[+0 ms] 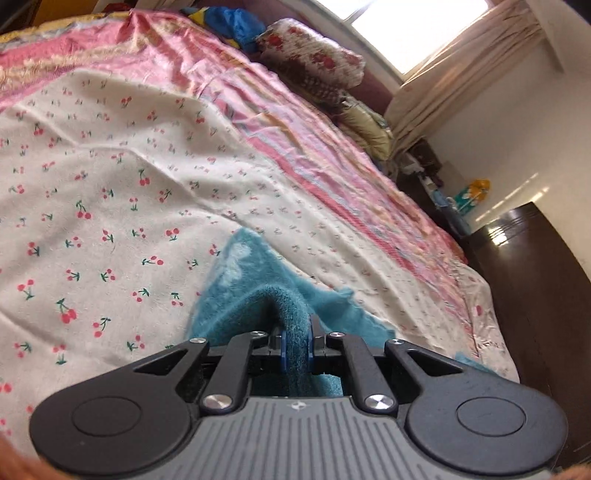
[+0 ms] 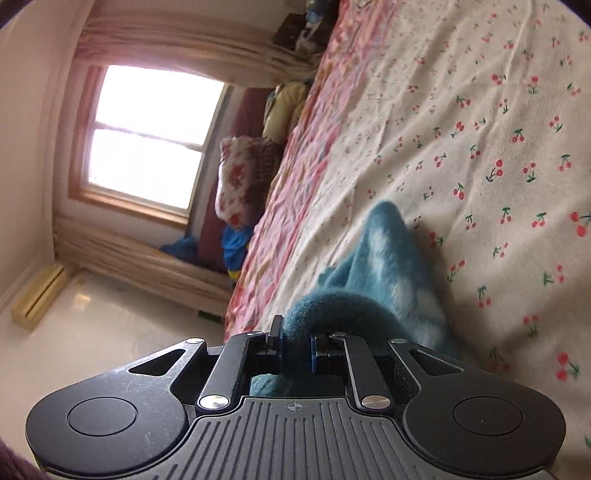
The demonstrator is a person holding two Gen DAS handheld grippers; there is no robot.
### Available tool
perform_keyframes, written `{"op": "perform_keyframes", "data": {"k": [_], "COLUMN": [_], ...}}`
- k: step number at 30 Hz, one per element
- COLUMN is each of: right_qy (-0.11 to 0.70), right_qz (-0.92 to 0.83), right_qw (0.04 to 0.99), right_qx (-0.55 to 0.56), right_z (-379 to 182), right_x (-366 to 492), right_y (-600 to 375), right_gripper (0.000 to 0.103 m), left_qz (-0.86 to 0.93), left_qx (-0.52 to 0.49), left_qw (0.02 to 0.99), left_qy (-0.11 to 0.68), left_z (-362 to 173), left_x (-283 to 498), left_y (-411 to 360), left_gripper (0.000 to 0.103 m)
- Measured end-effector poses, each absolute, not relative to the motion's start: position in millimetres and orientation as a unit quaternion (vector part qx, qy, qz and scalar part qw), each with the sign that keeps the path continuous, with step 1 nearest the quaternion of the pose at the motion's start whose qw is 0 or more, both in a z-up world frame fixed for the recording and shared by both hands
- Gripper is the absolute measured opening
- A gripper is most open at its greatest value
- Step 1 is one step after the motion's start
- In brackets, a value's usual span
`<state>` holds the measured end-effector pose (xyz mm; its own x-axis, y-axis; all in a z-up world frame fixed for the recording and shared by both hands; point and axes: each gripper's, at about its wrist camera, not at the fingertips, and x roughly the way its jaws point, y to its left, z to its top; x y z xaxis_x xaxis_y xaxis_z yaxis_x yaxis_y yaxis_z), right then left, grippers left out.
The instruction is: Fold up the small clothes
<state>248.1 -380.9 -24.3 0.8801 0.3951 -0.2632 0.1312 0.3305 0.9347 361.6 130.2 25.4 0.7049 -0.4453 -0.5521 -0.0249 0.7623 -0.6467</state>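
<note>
A small teal fleece garment (image 1: 236,280) with pale patches hangs over the bed. My left gripper (image 1: 296,338) is shut on a bunched fold of it, the cloth pinched between the blue pads. In the right wrist view the same teal garment (image 2: 384,258) trails away over the sheet, and my right gripper (image 2: 295,343) is shut on another thick fold of it. Both views are strongly tilted. Neither gripper shows in the other's view.
The bed carries a white cherry-print sheet (image 1: 110,192) over a pink striped cover (image 1: 314,147). Floral pillows (image 1: 314,55) and blue clothes (image 1: 229,18) lie at its far end. A dark wooden cabinet (image 1: 535,295) stands beside the bed. A window (image 2: 147,136) and pale floor (image 2: 92,332) show beyond the bed.
</note>
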Motion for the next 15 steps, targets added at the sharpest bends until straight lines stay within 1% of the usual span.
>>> {"op": "perform_keyframes", "data": {"k": [4, 10, 15], "right_qy": [0.232, 0.228, 0.230], "right_qz": [0.081, 0.085, 0.089], "right_qw": [0.776, 0.794, 0.784], "right_qx": [0.582, 0.556, 0.569], "right_z": [-41, -39, -46], "right_x": [263, 270, 271], "right_y": [-381, -379, -383], "right_gripper": [0.013, 0.013, 0.013], "left_qz": [-0.113, -0.094, -0.080], "left_qx": [-0.316, -0.318, -0.319], "left_qw": [0.866, 0.867, 0.867], "left_qy": [0.370, 0.372, 0.373], "left_z": [17, 15, 13], "left_x": [369, 373, 377], "left_y": [128, 124, 121], "left_gripper": [0.016, 0.016, 0.016]}}
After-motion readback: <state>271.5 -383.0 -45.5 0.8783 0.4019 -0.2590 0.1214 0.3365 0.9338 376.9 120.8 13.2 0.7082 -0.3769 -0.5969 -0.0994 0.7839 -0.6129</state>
